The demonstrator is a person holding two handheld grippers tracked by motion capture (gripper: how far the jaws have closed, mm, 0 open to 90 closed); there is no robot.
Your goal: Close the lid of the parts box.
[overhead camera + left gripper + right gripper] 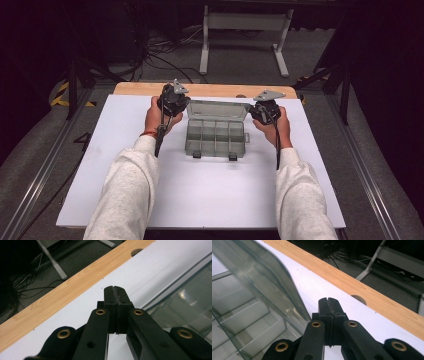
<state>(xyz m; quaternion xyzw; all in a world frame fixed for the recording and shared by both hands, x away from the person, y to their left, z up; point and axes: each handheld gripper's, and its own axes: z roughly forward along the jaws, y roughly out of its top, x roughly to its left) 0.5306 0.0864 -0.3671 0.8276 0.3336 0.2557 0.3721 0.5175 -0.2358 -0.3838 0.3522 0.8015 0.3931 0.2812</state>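
A clear plastic compartment box (pixel 216 136) sits open in the middle of the white table, its lid (pixel 218 109) tilted back. My left gripper (pixel 173 98) is held just left of the lid's far corner, my right gripper (pixel 264 110) just right of the opposite corner. In the left gripper view the jaws of the left gripper (pixel 115 288) are pressed together with nothing between them, the clear lid (pixel 185 300) to their right. In the right gripper view the right gripper (pixel 328 300) is also shut and empty, beside the upright lid (pixel 259 277) and the dividers.
The white board (pixel 200 190) lies on a wooden tabletop whose bare strip (pixel 205 90) runs along the far edge, with a round hole (pixel 359 299) in it. Beyond are a white desk frame (pixel 245 35) and cables on the floor.
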